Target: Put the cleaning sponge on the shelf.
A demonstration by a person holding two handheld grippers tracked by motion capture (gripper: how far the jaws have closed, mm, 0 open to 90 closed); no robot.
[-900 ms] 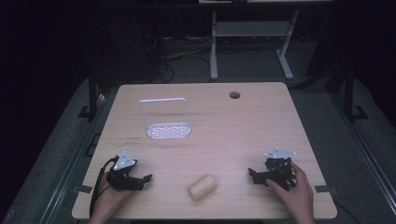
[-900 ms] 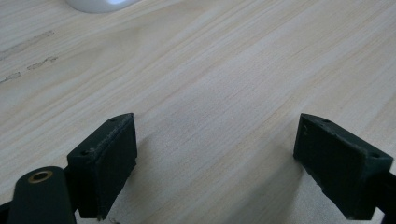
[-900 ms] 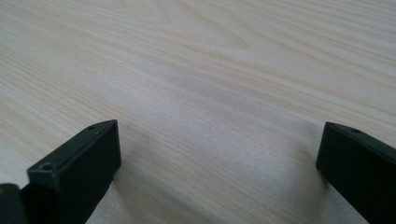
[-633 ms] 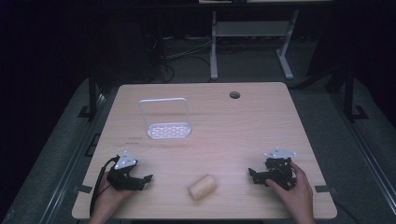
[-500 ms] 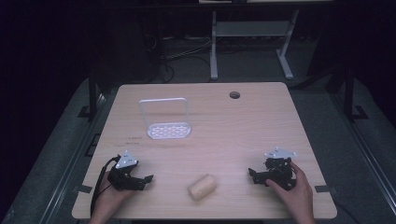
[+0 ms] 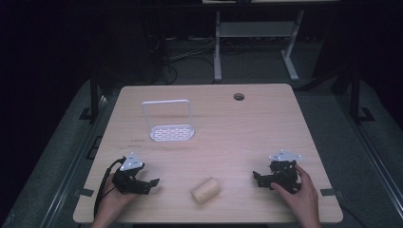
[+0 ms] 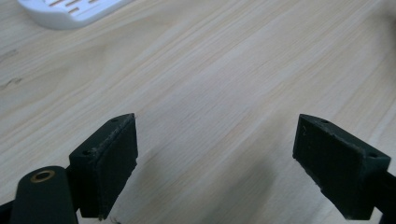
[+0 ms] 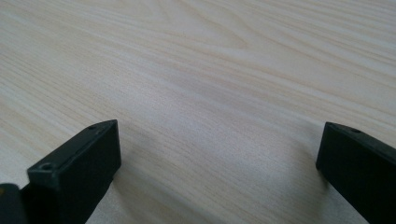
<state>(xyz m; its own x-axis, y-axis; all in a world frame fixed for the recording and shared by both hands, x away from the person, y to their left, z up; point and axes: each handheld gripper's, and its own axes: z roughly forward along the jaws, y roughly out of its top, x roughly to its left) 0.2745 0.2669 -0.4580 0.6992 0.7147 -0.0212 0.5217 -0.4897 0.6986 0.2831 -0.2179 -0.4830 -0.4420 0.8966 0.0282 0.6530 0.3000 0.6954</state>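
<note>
Roll (image 6: 206, 190) lies between both hand-held grippers, untouched.

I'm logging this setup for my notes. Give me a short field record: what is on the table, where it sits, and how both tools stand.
surface: light wooden table
nearest item: beige cylinder-shaped roll, lying near the front edge between the tools, touched by neither
far item: white slotted rack with wire hoop, upright, left of centre
left tool: open, empty, on the table
right tool: open, empty, on the table
</note>
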